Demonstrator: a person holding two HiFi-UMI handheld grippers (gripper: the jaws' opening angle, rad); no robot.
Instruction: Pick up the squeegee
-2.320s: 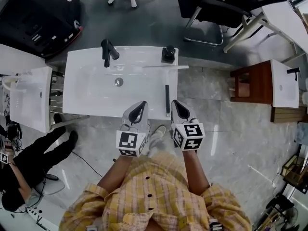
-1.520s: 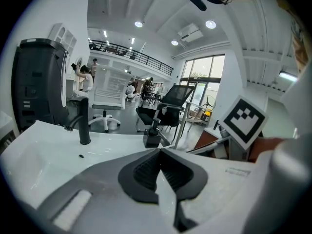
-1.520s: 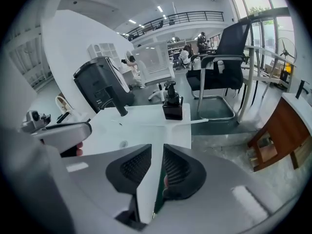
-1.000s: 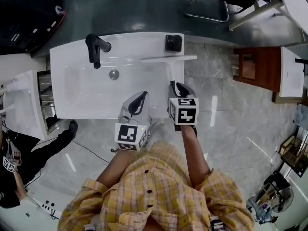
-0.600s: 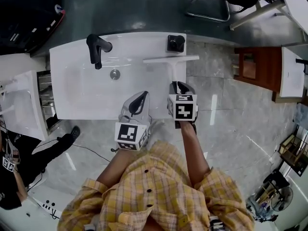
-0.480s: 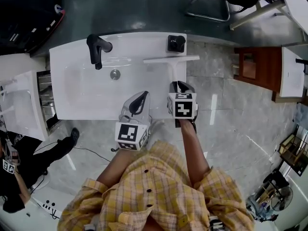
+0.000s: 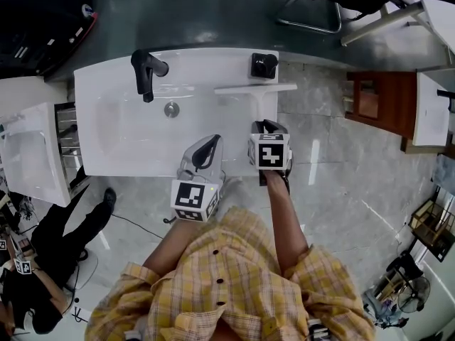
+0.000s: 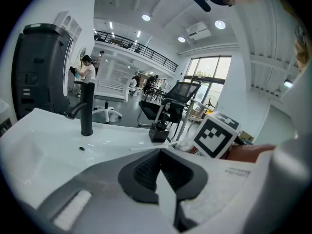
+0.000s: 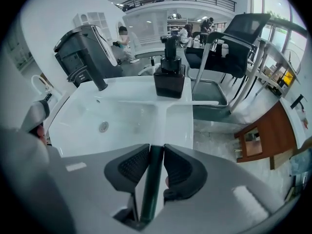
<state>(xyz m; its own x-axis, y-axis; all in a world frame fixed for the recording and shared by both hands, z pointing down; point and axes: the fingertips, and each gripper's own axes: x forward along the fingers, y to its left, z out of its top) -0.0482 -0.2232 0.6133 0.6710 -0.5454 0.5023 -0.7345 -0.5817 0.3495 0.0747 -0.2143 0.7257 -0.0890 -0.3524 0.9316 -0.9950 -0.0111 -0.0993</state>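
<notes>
The squeegee (image 7: 257,89) lies on the right side of the white sink top (image 7: 121,141), with its pale blade across the back and its handle running toward me. In the right gripper view its dark handle end (image 9: 152,179) sits between the pads. My right gripper (image 7: 269,128) points steeply down over that handle. Its jaws are opening, with a pad close on each side of the handle. My left gripper (image 7: 208,148) hovers over the sink's front edge, left of the handle, shut and holding nothing (image 8: 160,152).
A black faucet (image 7: 144,73) stands at the back left of the basin, with the drain (image 7: 171,109) in front of it. A black soap dispenser (image 7: 264,65) sits just behind the blade. An office chair (image 7: 313,6), a wooden stand (image 7: 373,105) and a crouching person (image 7: 43,261) are around the sink.
My right gripper has moved forward from the sink's front edge and come down over the squeegee handle, which now lies between its jaws. The left gripper stayed put.
</notes>
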